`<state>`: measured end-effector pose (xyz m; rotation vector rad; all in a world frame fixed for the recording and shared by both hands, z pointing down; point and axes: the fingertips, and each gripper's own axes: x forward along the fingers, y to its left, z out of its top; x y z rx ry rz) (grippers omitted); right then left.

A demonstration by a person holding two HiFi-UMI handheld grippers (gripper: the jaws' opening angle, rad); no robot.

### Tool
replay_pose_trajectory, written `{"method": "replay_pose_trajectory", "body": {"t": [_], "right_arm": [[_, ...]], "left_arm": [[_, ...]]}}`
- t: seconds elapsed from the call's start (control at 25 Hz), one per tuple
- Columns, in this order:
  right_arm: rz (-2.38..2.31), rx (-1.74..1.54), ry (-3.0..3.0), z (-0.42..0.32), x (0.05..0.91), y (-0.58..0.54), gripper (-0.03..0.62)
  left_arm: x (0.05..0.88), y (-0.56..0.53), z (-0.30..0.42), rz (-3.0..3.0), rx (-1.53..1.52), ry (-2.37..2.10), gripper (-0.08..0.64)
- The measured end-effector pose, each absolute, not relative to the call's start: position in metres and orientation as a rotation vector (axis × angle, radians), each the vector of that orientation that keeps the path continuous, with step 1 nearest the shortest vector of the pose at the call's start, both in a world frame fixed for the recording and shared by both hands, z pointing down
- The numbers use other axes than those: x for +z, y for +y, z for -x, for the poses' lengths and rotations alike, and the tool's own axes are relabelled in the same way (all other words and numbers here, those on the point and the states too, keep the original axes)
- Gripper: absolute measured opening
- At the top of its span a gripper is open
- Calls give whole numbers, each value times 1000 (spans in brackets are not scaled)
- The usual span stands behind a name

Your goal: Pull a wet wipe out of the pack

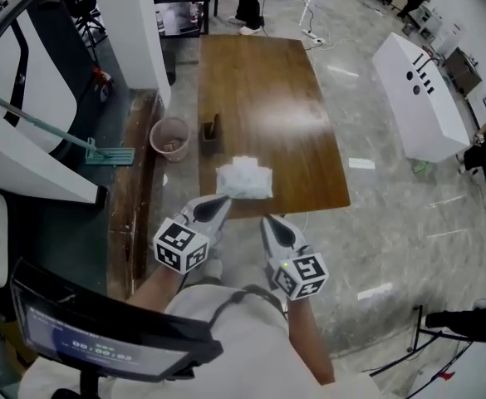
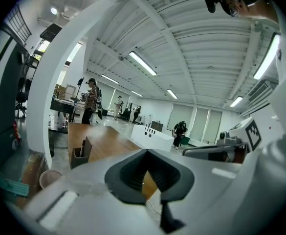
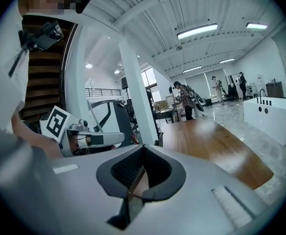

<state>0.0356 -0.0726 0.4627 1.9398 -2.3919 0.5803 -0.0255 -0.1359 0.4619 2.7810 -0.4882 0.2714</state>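
Both closed, empty — left claw (image 1: 223,200), right claw (image 1: 268,221) — near wipe pack (image 1: 245,179) on table (image 1: 259,81)

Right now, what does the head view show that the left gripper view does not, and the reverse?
Only the head view: the wet wipe pack lying on the near end of the wooden table, just ahead of the left claw and the right claw. Only the left gripper view: the left claw's jaws closed with nothing between them, and the ceiling light strips. Both: the table, the small dark box at its left edge, the pink bin on the floor beside it, and the right claw.
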Motion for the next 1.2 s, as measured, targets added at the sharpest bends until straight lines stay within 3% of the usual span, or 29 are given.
{"method": "replay_pose_trajectory", "body": {"t": [0.8, 1.2], "right_arm": [[-1628, 525, -2462, -79, 503, -163, 6], [-1389, 544, -2439, -87, 561, -205, 8]], "left_arm": [[512, -193, -12, -2701, 471, -824, 3], [575, -216, -37, -2619, 677, -959, 59]]}}
